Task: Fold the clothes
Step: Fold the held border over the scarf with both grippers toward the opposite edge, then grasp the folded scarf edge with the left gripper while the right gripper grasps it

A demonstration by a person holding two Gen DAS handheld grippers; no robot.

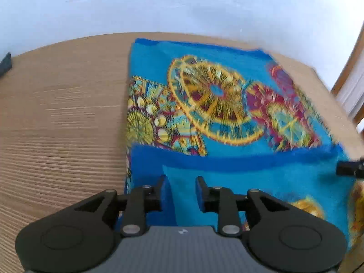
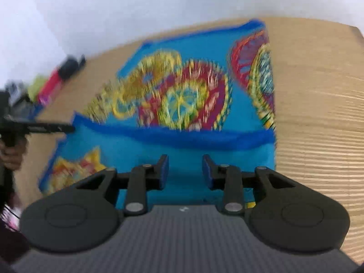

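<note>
A bright blue cloth (image 1: 227, 163) printed with yellow and red wheel patterns lies on the wooden table (image 1: 63, 118), its near part folded over with a dark blue band across it. My left gripper (image 1: 180, 193) is open above the near left part of the cloth, nothing between its fingers. In the right wrist view the same cloth (image 2: 182, 145) is motion-blurred, and my right gripper (image 2: 185, 170) stands open over its near edge, empty. The left gripper's tip (image 2: 52, 127) reaches the cloth's left edge there; the right gripper's tip (image 1: 350, 169) shows at the right edge of the left wrist view.
A white wall (image 1: 182, 6) rises behind the table. Blurred pink, green and black items (image 2: 54, 79) lie at the table's far left. A hand (image 2: 11, 154) grips the left tool. A wooden frame (image 1: 350, 72) stands at far right. A dark object (image 1: 5, 63) sits at the left edge.
</note>
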